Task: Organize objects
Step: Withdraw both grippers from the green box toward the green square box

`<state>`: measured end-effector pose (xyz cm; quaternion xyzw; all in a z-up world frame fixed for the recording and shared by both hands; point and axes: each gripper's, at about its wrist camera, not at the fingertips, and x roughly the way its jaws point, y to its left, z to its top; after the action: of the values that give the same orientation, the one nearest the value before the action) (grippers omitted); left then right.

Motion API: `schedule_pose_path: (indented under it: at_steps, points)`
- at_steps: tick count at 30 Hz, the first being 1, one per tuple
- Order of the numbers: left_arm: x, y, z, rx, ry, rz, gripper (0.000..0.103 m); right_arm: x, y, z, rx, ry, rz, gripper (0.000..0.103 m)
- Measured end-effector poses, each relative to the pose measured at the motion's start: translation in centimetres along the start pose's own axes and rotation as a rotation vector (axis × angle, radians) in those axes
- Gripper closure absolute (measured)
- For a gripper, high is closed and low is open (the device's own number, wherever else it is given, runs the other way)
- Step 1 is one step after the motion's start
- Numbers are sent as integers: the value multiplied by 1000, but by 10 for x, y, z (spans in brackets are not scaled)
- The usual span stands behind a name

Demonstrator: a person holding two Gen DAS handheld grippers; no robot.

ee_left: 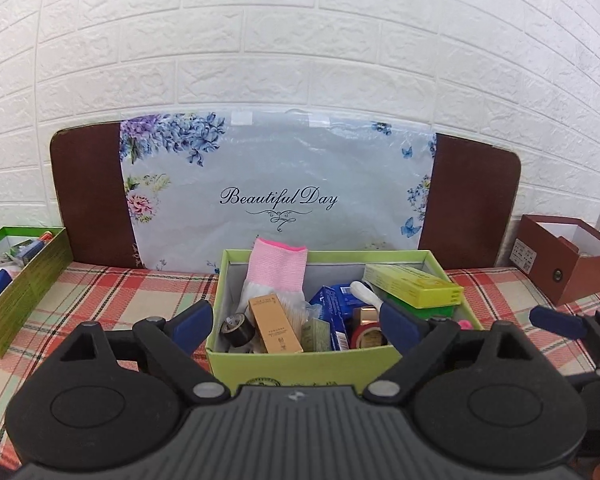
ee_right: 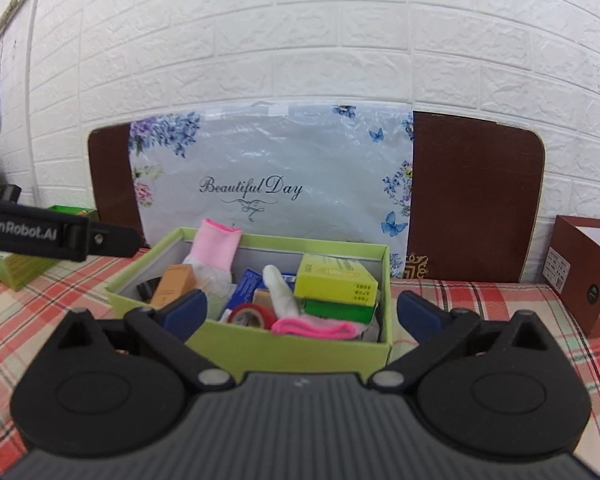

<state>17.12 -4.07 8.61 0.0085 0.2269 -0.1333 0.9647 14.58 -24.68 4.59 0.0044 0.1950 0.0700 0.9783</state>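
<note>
Green box (ee_left: 300, 364) dead ahead of both grippers — long axis crosswise; left gripper (ee_left: 296, 324) nearer, right gripper (ee_right: 300, 316) just behind — jaws spread, pinching nothing.

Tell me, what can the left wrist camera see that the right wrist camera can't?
Only the left wrist view shows what lies inside the long green box at the left, and the black tape roll.

Only the right wrist view shows the pink cloth lying in the box's near corner.

Both show the green box full of things, the yellow-green carton, the red tape roll and the brown box.
</note>
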Motion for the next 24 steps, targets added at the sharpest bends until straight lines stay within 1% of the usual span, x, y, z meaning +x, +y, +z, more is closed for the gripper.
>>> schedule_pose_path:
  at_steps: [3, 5, 8, 11, 16, 19, 24]
  points:
    - [-18, -3, -10, -4, -7, -45, 9, -25, 1, -9, 13, -13, 15, 0]
    - [-28, -6, -21, -12, 1, -64, 9, -40, 4, -16, 17, -16, 9, 0]
    - [-36, -9, -42, -12, 26, -84, 9, -61, 6, -32, 18, -10, 3, 0]
    - [-40, -11, -65, -22, 65, -98, 9, -77, 10, -52, 19, 13, -13, 0]
    - [-36, -9, -99, -71, 140, -117, 9, -92, 12, -88, 20, 78, -51, 0]
    - [-29, -12, -112, -78, 177, -137, 9, -97, 15, -108, -2, 113, -86, 0]
    - [-11, -28, -123, -68, 163, -169, 9, -110, 17, -129, -11, 115, -130, 0]
